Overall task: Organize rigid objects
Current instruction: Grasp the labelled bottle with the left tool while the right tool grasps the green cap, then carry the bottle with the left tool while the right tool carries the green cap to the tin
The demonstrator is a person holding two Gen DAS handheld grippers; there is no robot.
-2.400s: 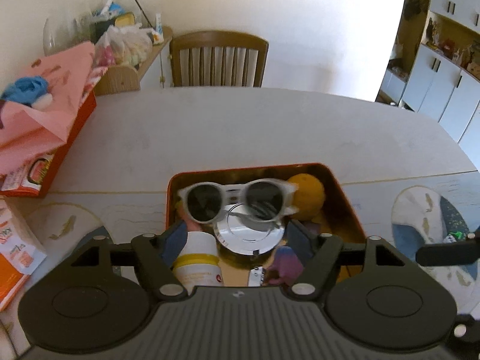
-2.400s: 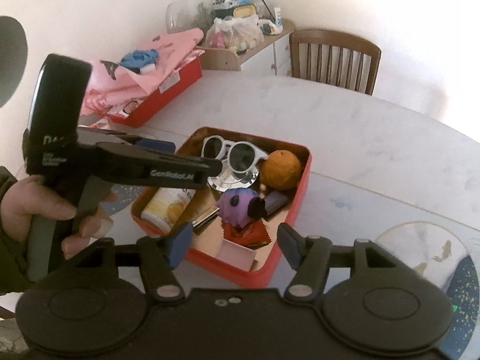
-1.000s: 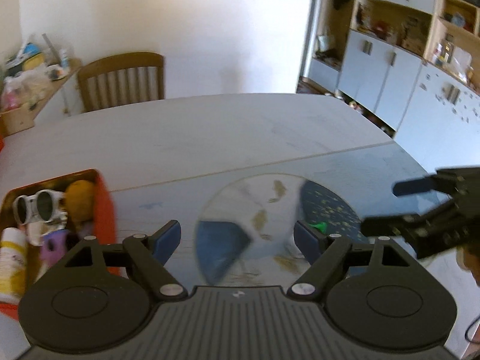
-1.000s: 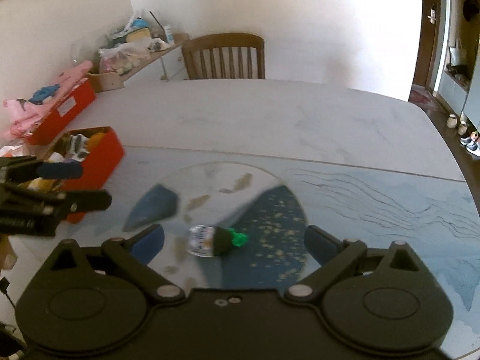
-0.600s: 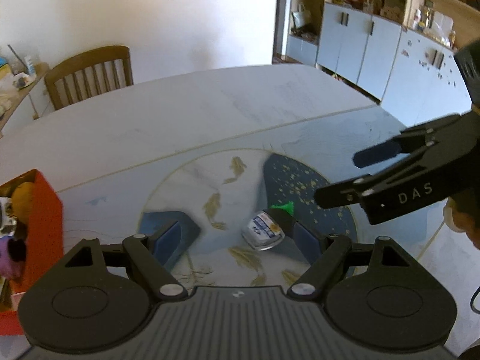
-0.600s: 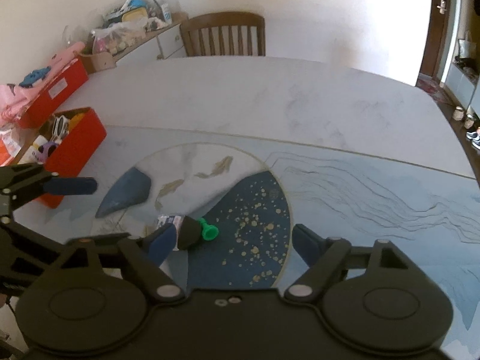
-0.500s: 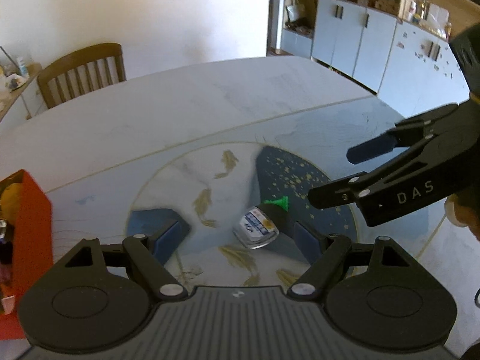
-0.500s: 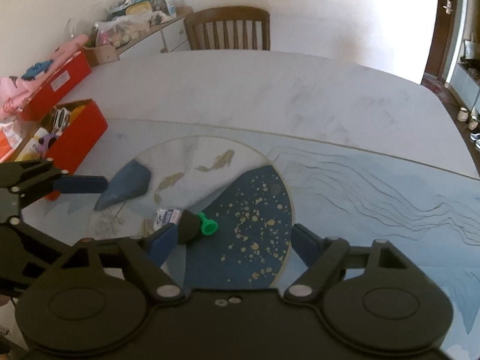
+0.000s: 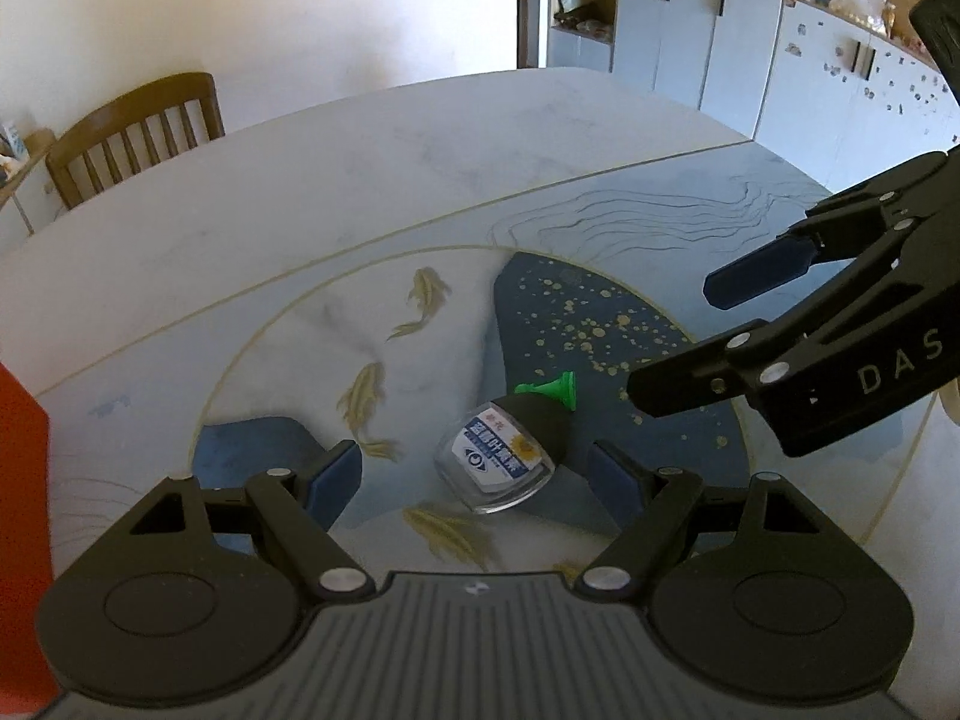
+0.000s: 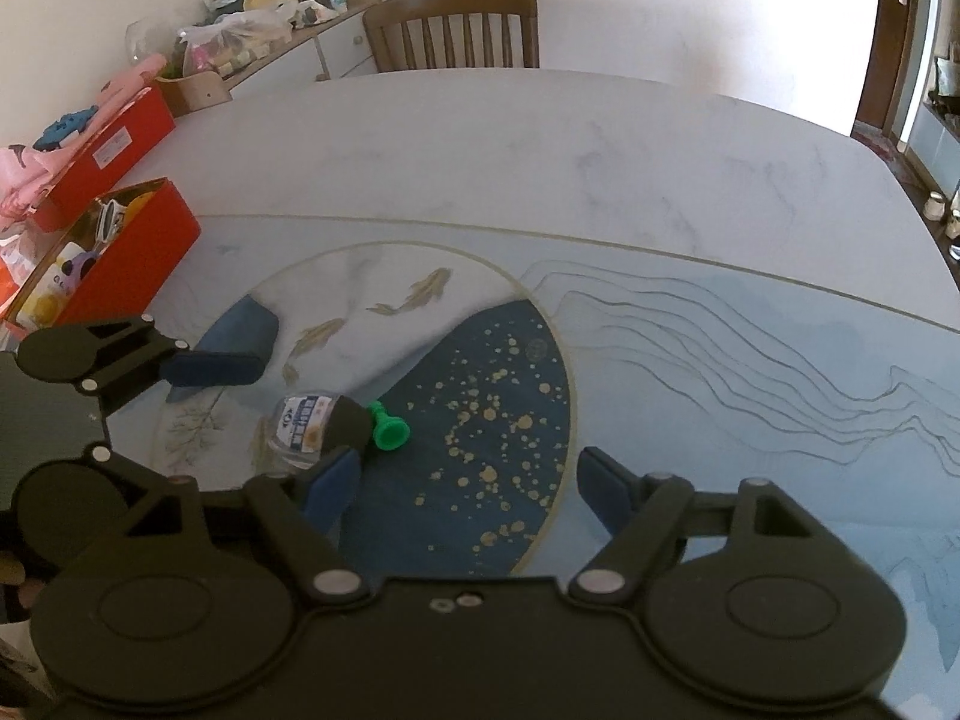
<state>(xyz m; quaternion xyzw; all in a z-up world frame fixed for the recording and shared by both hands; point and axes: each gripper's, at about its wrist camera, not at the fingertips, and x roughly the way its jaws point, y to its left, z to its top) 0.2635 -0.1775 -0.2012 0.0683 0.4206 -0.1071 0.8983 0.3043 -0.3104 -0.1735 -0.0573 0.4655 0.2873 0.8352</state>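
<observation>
A small clear bottle (image 9: 504,450) with a blue-and-white label, a black shoulder and a green cap lies on its side on the painted table. My left gripper (image 9: 474,474) is open and low around it. The bottle lies between the fingers, nearer the right pad, and neither pad touches it. In the right wrist view the bottle (image 10: 318,420) lies just beyond my right gripper's left fingertip. The right gripper (image 10: 468,480) is open over the dark blue patch; its jaws are closing with nothing between them. The red box (image 10: 138,258) of sorted items stands at the left.
A wooden chair (image 10: 450,30) stands at the table's far side. A second red box (image 10: 108,144) with pink cloth and a cluttered sideboard (image 10: 270,6) are at the back left. Grey cabinets (image 9: 750,48) line the right wall. The red box's wall (image 9: 18,480) is close on my left.
My left gripper has come down and nearer, so the bottle now lies between its fingers. The right gripper's jaws have narrowed, and it has sunk a little beside the bottle.
</observation>
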